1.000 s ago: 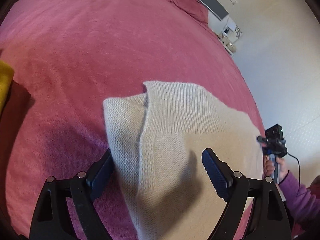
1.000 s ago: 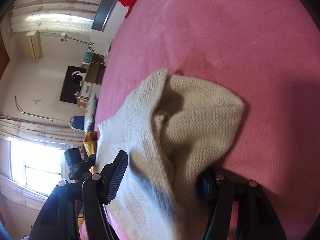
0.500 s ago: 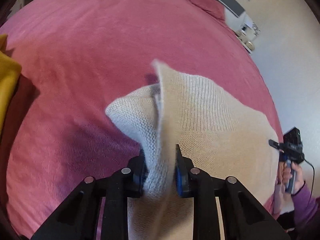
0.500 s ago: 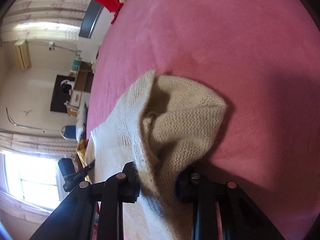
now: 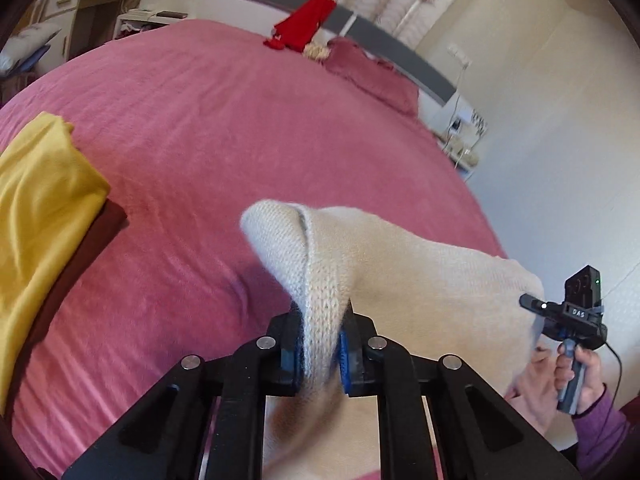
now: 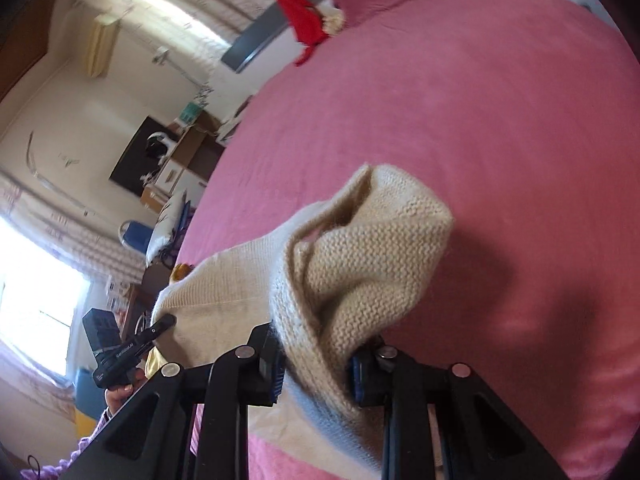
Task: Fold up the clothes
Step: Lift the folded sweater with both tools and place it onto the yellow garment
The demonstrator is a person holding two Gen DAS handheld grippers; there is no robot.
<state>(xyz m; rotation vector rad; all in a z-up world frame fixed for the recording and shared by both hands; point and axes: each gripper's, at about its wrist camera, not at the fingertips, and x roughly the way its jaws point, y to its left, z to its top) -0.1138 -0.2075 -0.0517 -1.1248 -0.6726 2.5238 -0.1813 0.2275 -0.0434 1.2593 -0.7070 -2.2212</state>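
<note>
Bright daylight, blown-out window; fisheye warp, slight motion blur.

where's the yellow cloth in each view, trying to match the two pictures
Left wrist view: the yellow cloth lies at the left edge, on the pink bedspread.
Right wrist view: only a small yellow scrap peeks out behind the cream sweater, left of centre; probably the same cloth.
Shared landmark: the red garment at the head of the bed.
</note>
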